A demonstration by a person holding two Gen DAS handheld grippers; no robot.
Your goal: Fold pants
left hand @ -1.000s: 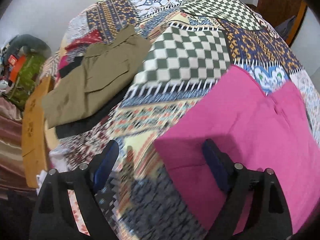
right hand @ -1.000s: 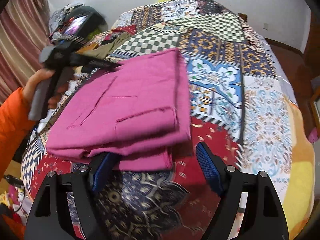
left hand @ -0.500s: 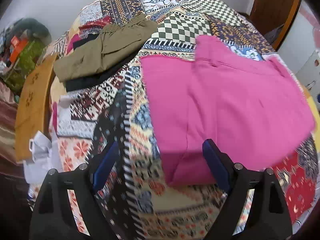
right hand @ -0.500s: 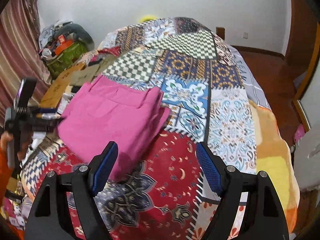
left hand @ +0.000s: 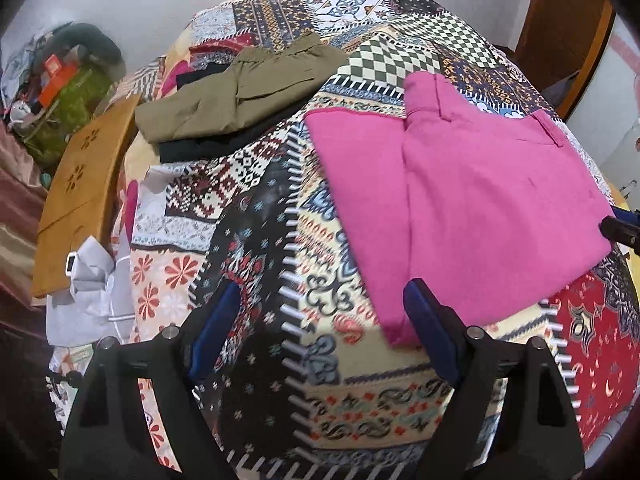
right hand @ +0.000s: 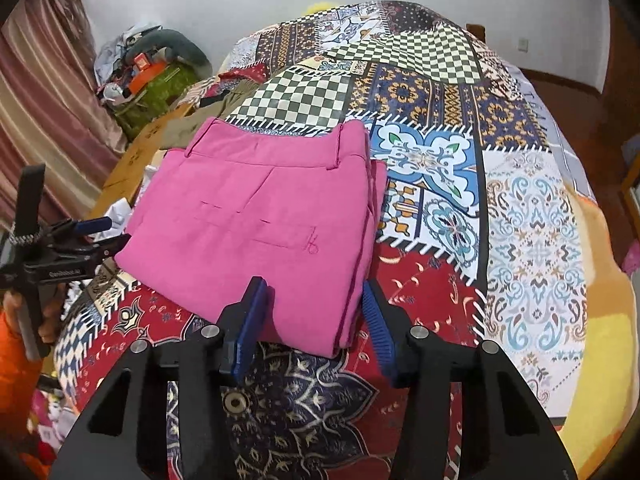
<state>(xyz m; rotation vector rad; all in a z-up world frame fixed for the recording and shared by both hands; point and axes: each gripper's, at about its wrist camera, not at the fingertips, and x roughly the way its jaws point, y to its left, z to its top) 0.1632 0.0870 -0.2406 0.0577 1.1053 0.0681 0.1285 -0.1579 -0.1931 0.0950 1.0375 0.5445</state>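
1. The pink pants [right hand: 260, 232] lie folded flat on the patchwork bedspread [right hand: 532, 240], waistband at the far edge; in the left wrist view they sit right of centre [left hand: 472, 200].
2. Right gripper [right hand: 310, 308]: its jaws are closing right now, far narrower than half a second ago, and they straddle the near corner of the pink pants. The pads do not clearly press on the cloth.
3. Half a second back that gripper sat further from the pants, over red bedspread; now the fold's corner lies between its fingers.
4. Left gripper [left hand: 320, 320] is spread wide with nothing in it, its jaws easing slightly inward, hovering over bare bedspread just beside the pants' near-left corner.
5. A second ago its right finger overlapped pink cloth; now only the tip does.
6. The folded olive trousers [left hand: 240, 92] on a black garment [left hand: 208, 146] lie unchanged at far left.
7. An orange sleeve [right hand: 12, 360] shows behind the left gripper.
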